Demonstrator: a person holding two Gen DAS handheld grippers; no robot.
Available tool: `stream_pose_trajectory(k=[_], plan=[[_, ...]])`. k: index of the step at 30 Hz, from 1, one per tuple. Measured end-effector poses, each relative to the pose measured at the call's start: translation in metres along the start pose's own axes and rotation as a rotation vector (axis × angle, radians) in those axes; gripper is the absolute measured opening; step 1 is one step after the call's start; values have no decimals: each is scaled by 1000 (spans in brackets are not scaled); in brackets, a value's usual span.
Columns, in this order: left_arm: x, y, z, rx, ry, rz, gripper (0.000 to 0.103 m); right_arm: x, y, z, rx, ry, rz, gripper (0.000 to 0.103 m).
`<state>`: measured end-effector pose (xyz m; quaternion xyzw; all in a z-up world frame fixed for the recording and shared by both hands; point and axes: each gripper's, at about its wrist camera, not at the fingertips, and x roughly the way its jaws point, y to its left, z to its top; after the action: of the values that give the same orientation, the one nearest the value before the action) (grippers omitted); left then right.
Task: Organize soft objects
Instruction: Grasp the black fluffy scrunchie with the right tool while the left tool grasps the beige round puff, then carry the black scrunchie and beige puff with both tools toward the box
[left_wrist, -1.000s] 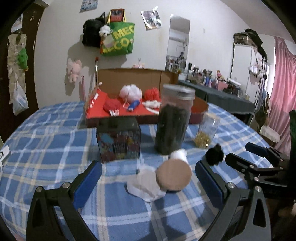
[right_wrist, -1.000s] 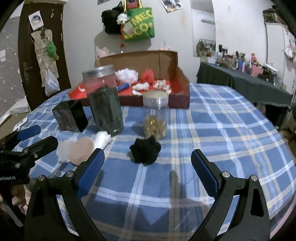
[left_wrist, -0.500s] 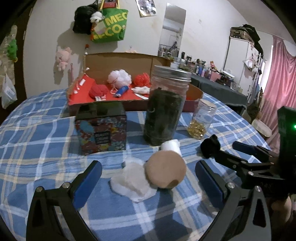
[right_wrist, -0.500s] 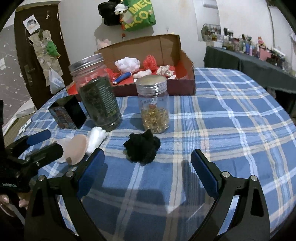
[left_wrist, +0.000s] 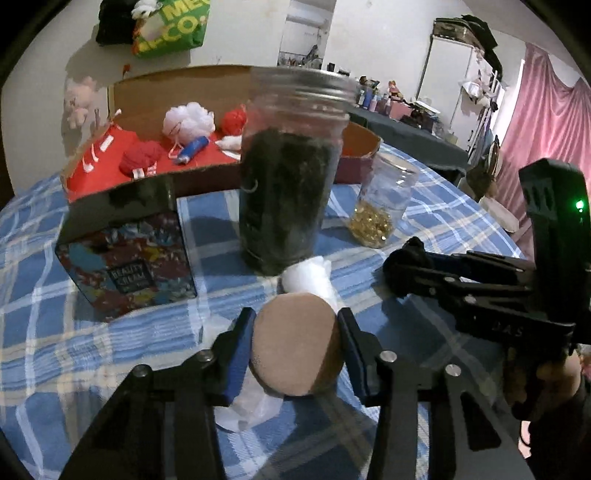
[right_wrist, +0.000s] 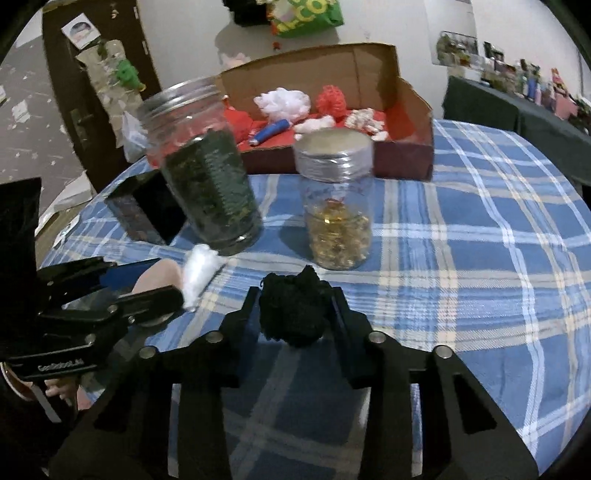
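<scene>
Sponge (left_wrist: 295, 350), pompom (right_wrist: 291, 314): now gripper-clamped.

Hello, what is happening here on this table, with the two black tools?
A person is sorting soft things on the plaid tablecloth with a gripper in each hand. The left gripper, whose jaws have just been closing, clamps a round tan makeup sponge. The right gripper, jaws likewise just closing, clamps a black pom-pom. Both items are low, near the cloth. The cardboard box behind the jars already holds other soft items.
</scene>
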<state>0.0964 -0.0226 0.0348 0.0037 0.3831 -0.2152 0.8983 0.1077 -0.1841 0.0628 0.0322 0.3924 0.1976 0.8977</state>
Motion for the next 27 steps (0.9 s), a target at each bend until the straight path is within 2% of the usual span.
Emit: stream_pose_trajectory(k=[10, 27], plan=[[-19, -2, 14, 49, -41, -24, 38, -15, 16, 11, -26, -45, 35, 34], [-19, 1, 20, 42, -41, -33, 38, -9, 24, 13, -33, -35, 50, 34]])
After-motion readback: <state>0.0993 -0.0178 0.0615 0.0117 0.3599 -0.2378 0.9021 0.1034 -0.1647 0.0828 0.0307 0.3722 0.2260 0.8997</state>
